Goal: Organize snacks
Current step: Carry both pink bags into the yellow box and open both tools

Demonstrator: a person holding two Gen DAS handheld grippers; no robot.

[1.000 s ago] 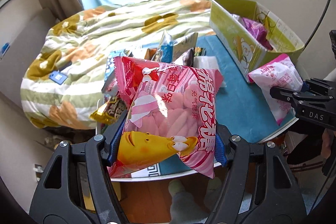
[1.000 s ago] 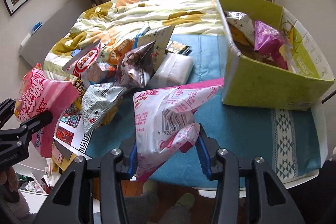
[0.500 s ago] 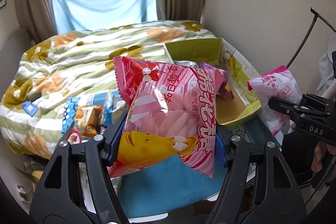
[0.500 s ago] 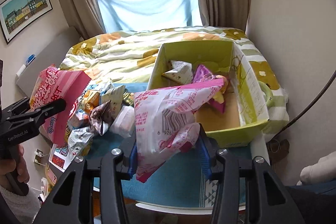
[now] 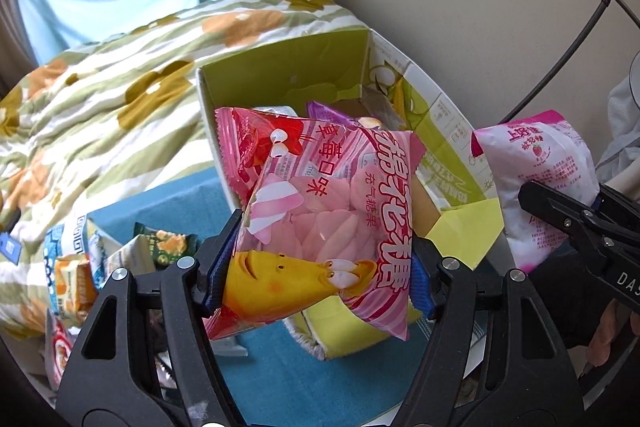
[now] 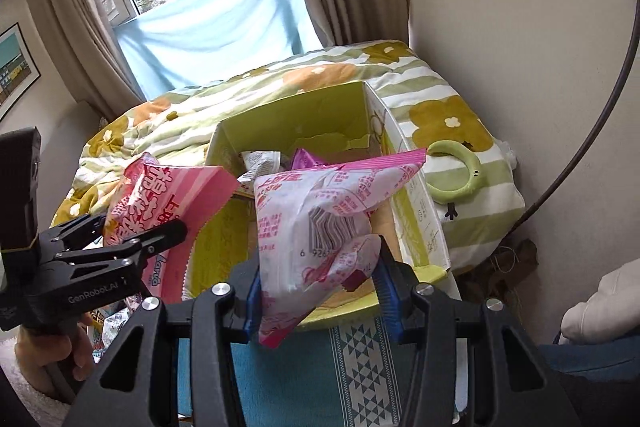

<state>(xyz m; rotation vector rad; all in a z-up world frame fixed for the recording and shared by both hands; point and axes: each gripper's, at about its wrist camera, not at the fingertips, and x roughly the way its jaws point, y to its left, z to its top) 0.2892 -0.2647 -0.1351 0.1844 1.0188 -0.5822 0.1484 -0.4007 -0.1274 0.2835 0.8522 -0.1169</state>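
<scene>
Left hand-held gripper (image 5: 316, 267) opening, pink marshmallow bag (image 5: 320, 211) between its pads; right hand-held gripper (image 6: 320, 291) clamped on white-pink packet (image 6: 320, 223).

Pink marshmallow bag (image 5: 320, 223) and white-pink bag (image 6: 320, 227) (both held aloft) over green box (image 6: 296, 119).

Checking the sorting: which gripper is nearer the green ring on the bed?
Right. The right gripper, holding its white-and-pink bag, is beside the green ring; the left gripper is across the box.
</scene>
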